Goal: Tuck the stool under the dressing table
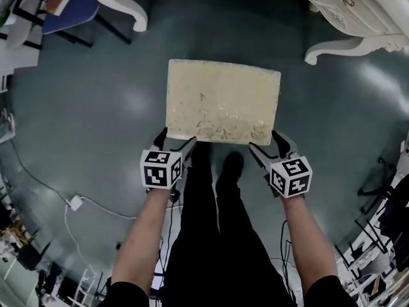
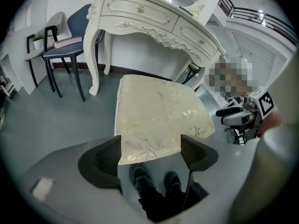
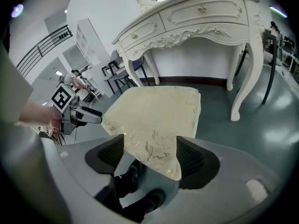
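The stool (image 1: 220,101) has a cream, gold-patterned rectangular seat and stands on the grey floor in front of the white dressing table (image 1: 358,18). My left gripper (image 1: 176,139) is at the seat's near left corner, jaws spread wide; in the left gripper view that corner of the stool (image 2: 159,115) lies between the open jaws of the left gripper (image 2: 149,155). My right gripper (image 1: 265,141) is at the near right corner, also open, with the corner of the stool (image 3: 154,111) between the jaws of the right gripper (image 3: 150,155). The dressing table (image 2: 154,20) has a gap between its curved legs beyond the stool.
A blue chair (image 1: 70,8) with a book on it stands left of the table. A white plug block (image 1: 75,203) and its cable lie on the floor at the left. The person's shoes (image 1: 230,168) are just behind the stool. More furniture legs crowd the right edge.
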{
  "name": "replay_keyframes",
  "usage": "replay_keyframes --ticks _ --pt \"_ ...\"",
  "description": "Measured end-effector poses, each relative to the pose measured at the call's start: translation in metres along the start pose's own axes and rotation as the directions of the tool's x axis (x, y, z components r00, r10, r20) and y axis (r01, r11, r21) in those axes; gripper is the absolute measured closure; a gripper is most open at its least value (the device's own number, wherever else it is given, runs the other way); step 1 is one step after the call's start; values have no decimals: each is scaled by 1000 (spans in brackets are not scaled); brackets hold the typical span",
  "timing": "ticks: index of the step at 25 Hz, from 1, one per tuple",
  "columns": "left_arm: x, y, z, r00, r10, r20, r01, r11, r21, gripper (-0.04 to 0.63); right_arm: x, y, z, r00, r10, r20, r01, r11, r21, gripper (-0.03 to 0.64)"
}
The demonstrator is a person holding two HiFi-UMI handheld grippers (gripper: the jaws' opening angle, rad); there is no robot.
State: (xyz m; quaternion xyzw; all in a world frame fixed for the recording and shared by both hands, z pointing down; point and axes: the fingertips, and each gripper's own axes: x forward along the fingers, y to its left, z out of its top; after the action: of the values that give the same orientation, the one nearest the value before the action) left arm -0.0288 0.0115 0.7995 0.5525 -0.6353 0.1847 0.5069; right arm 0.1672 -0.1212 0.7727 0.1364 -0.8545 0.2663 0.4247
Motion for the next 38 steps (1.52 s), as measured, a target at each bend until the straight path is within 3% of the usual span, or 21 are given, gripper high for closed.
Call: replay_keyframes --ticks 7,12,13,18,38 --pt "17 13 -18 997 43 -67 -40 998 46 167 12 -15 -32 997 -28 -69 31 999 33 256" --pt "21 11 -18 996 9 -86 -4 998 59 161 22 -22 -38 991 -72 -109 76 996 36 270" --pt "21 11 -18 996 0 -87 6 998 61 163 24 -25 -37 989 -88 -122 92 995 34 303" --pt "24 14 -13 997 -2 -80 7 998 57 176 32 -29 -34 983 -95 -156 101 995 29 295" --pt "58 56 98 996 -76 -51 82 988 133 201 70 -60 53 973 -208 -104 220 968 123 299"
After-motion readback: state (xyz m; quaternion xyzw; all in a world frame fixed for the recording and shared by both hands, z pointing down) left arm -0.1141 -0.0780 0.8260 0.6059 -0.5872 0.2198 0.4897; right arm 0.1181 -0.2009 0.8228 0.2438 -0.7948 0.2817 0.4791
